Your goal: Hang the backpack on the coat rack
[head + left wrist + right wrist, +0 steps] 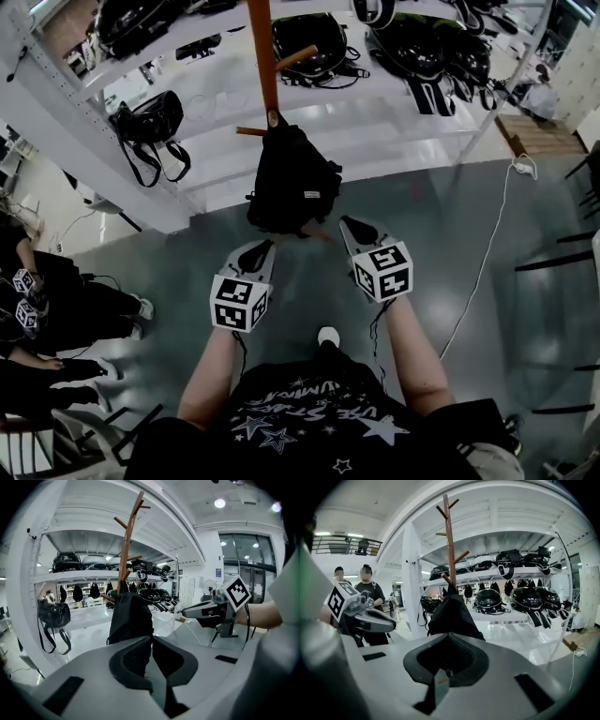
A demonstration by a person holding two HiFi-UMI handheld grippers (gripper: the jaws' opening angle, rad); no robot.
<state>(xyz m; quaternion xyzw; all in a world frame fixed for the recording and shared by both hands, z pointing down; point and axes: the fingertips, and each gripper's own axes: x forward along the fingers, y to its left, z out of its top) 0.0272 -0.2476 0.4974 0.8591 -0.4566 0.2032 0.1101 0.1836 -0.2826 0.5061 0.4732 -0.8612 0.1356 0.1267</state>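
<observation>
Two hand-held grippers face a black backpack that hangs from the wooden coat rack, its top hard against the pole at a low peg and its body drooping clear of the grey floor. Far left, a black handbag dangles from the white shelving behind. Left of centre, the left gripper points at the lower edge of the pack, near it but apart; its own view shows the jaws pressed together with nothing between them. Centre: the pack is soft woven cloth, slack and creased, judged light to moderate in weight and neither fragile nor slippery. A pinch on the body panel would only gather loose fabric and let the load swing. The sound hold is judged to be the carry loop or a shoulder strap at the top, close to the peg, where one pair of jaws can bear the whole weight; which of these rests on the peg is too small to tell. Right of centre, the right gripper sits near the pack's lower corner, apart from it, jaws likewise closed tight with nothing held. Far right, dark helmets line the shelf. By the look of it the hanging is done
</observation>
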